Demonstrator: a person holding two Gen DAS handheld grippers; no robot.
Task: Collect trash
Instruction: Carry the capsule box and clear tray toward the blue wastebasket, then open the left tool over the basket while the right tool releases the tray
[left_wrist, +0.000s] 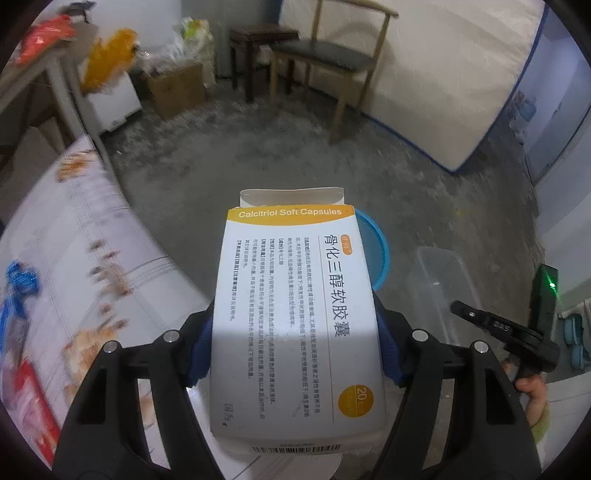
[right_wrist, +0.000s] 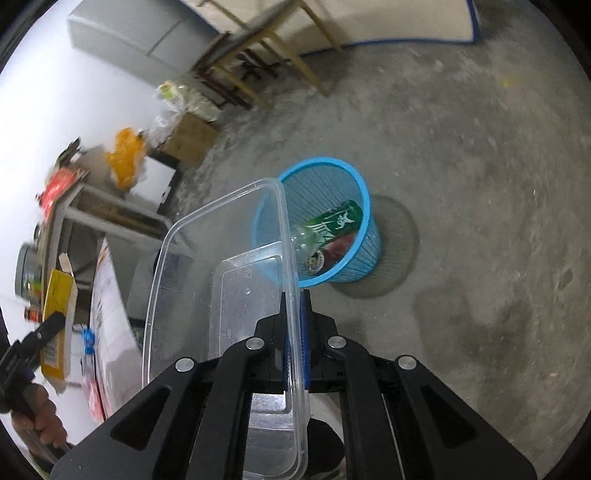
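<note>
Left gripper (left_wrist: 295, 343) clamps flat cardboard medicine box (left_wrist: 295, 317); right gripper (right_wrist: 295, 325) pinches clear plastic container (right_wrist: 229, 280) wall

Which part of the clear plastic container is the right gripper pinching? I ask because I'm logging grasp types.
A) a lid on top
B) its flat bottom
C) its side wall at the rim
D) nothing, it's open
C: the right gripper has its blue pads closed on the clear plastic container's right wall and rim.

The round blue plastic mesh bin (right_wrist: 325, 225) is sitting on the concrete floor (right_wrist: 480, 184), with a green-labelled clear plastic bottle (right_wrist: 328, 229) lying in it and the wooden chair (left_wrist: 332, 55) standing well behind.
</note>
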